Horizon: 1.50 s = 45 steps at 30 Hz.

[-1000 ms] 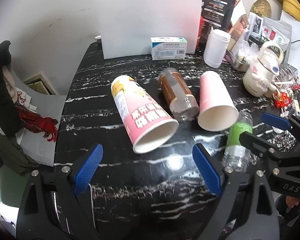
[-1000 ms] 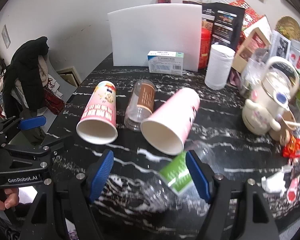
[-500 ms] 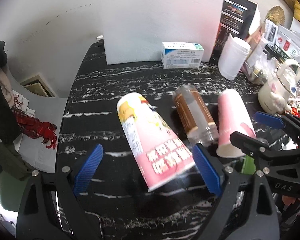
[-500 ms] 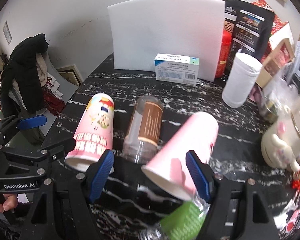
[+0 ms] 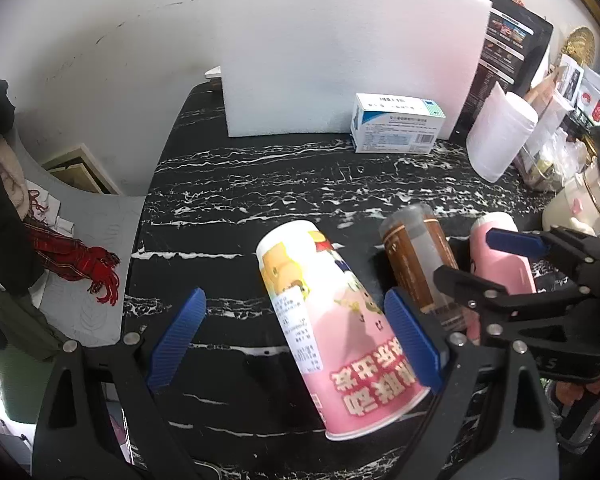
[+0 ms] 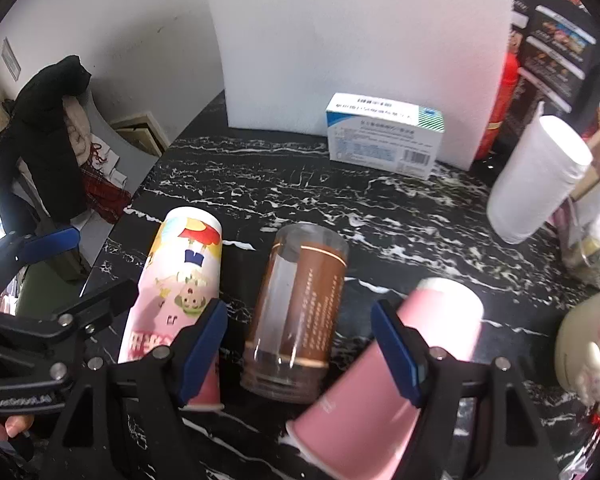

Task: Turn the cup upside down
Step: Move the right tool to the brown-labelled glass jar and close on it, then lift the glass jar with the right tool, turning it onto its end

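- You have a black white-veined marble tabletop [image 5: 260, 184].
- On it lie a printed pink paper cup [image 5: 332, 320], a clear brown-labelled plastic cup [image 6: 300, 312] and a plain pink paper cup [image 6: 396, 376], all on their sides.
- A blue-and-white carton [image 5: 396, 124] and a white foam board [image 5: 340, 48] stand at the back.

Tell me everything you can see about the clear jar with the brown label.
The clear jar looks like see-through plastic with a brown printed label wrapped around its middle and a thin gold band. It lies on its side on the black marble table, between the cartoon paper cup and the plain pink cup. It looks empty. No gripper touches it.
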Motion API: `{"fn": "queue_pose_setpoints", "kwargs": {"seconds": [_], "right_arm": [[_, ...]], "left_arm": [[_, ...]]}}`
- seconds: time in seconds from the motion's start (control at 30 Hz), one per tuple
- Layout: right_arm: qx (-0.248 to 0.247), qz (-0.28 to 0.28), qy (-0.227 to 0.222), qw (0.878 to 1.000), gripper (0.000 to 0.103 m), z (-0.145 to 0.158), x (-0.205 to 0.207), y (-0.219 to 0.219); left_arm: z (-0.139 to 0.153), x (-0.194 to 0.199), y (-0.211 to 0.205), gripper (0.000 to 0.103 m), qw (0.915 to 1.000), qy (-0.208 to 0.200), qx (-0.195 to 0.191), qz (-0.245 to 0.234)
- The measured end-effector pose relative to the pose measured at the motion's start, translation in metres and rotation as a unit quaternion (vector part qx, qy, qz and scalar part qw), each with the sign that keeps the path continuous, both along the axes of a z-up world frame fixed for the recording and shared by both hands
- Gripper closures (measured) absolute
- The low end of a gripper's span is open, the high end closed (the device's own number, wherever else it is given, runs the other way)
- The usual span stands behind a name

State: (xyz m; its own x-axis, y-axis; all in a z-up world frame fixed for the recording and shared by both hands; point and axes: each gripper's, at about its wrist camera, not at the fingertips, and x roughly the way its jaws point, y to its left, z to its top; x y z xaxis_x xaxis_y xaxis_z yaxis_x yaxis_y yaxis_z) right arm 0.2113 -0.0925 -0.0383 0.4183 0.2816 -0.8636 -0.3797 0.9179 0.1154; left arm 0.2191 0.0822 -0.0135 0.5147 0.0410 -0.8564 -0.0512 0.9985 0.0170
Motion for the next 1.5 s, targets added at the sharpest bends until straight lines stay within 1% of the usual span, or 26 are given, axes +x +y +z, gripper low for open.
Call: {"fn": "queue_pose_setpoints", "kwargs": {"seconds": [0.27, 0.4, 0.57, 0.7, 0.73, 0.77, 0.8, 0.83, 0.93, 1.07, 1.23, 1.33, 1.5], "right_arm": [[-0.029, 0.010, 0.023, 0.999, 0.028, -0.020, 0.023, 0.017], [-0.046, 0.014, 0.036, 0.998, 0.028, -0.030, 0.031, 0.024], [-0.054, 0.004, 0.056, 0.997, 0.028, -0.040, 0.039, 0.027], [-0.044, 0.003, 0.080, 0.996, 0.028, -0.048, 0.045, 0.026], [-0.047, 0.003, 0.075, 0.996, 0.028, -0.047, 0.045, 0.027], [-0.043, 0.004, 0.076, 0.996, 0.029, -0.048, 0.046, 0.029], [-0.043, 0.005, 0.073, 0.996, 0.032, -0.047, 0.046, 0.030], [-0.036, 0.007, 0.075, 0.996, 0.038, -0.048, 0.046, 0.030], [-0.029, 0.005, 0.075, 0.997, 0.039, -0.048, 0.048, 0.031], [-0.007, 0.002, 0.078, 0.997, 0.039, -0.043, 0.046, 0.027], [0.006, 0.004, 0.064, 0.998, 0.039, -0.030, 0.035, 0.022], [0.011, 0.001, 0.053, 0.999, 0.040, -0.019, 0.026, 0.017], [0.024, 0.001, 0.024, 0.999, 0.041, 0.009, 0.003, 0.008]], "left_arm": [[-0.007, 0.008, 0.016, 0.012, 0.9997, 0.006, 0.000, 0.023], [-0.010, 0.009, 0.019, 0.012, 0.9997, 0.009, 0.002, 0.024], [-0.012, 0.011, 0.017, 0.012, 0.9997, 0.008, 0.004, 0.023], [-0.014, 0.012, 0.017, 0.012, 0.9997, 0.010, 0.002, 0.021], [-0.014, 0.012, 0.017, 0.012, 0.9997, 0.011, 0.001, 0.021], [-0.015, 0.012, 0.017, 0.012, 0.9997, 0.012, -0.001, 0.021], [-0.016, 0.012, 0.017, 0.012, 0.9997, 0.013, -0.002, 0.020], [-0.017, 0.012, 0.017, 0.012, 0.9997, 0.014, -0.003, 0.020], [-0.018, 0.012, 0.016, 0.012, 0.9997, 0.016, -0.004, 0.020], [-0.015, 0.009, 0.015, 0.012, 0.9997, 0.014, -0.005, 0.018], [-0.006, 0.000, 0.013, 0.012, 0.9998, 0.006, -0.007, 0.020], [0.004, -0.010, 0.011, 0.012, 0.9997, -0.001, -0.007, 0.021], [0.024, -0.033, 0.005, 0.012, 0.9996, -0.019, -0.005, 0.022]]}}
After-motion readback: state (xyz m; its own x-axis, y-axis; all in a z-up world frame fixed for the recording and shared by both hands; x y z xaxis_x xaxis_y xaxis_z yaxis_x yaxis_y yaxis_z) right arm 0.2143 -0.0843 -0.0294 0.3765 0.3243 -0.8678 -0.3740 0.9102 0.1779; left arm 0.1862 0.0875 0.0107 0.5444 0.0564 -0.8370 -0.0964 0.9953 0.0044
